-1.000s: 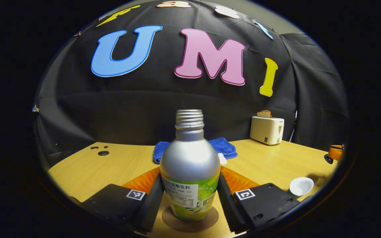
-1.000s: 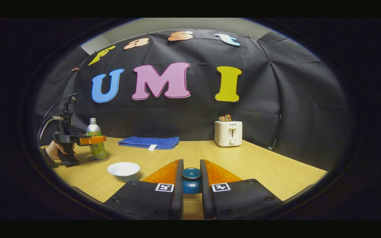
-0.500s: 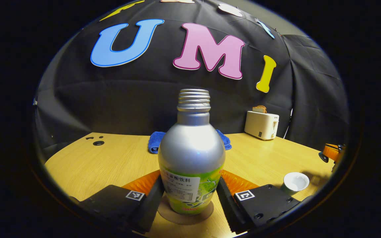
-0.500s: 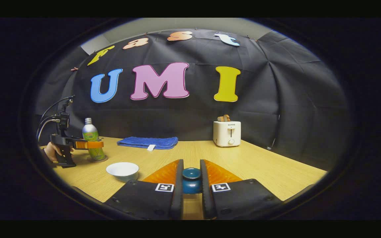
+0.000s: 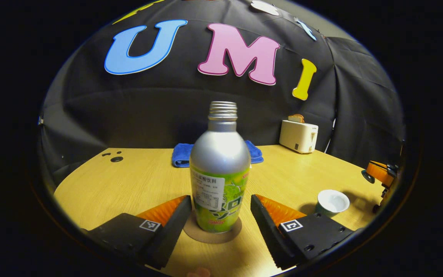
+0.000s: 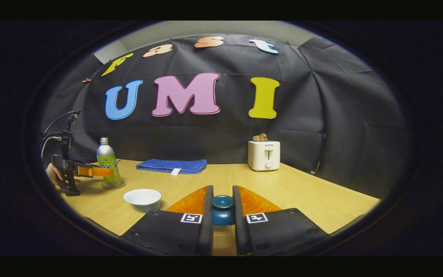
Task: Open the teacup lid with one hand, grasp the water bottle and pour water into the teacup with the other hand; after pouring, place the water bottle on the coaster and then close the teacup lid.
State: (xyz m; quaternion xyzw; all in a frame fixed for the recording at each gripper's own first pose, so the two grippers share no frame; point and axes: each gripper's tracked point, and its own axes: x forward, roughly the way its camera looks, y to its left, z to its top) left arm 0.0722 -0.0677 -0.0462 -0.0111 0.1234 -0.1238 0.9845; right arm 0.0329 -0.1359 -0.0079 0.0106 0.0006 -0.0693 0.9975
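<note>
A silver water bottle with a green label and no cap stands upright on a round brown coaster. My left gripper is open, its fingers apart on either side of the bottle and clear of it. The open white-lined teacup sits to the right on the table. In the right gripper view, my right gripper is shut on the teal knob of the teacup lid, held above the table. There the bottle, coaster, teacup and left gripper sit at far left.
A folded blue towel lies at the back of the wooden table. A cream toaster holding toast stands at the back right. A hand holds the left gripper. Small holes mark the table's far left corner.
My left gripper let go of the bottle, opened and drew back from it; the bottle stays on the coaster. The right gripper holds still with the lid.
</note>
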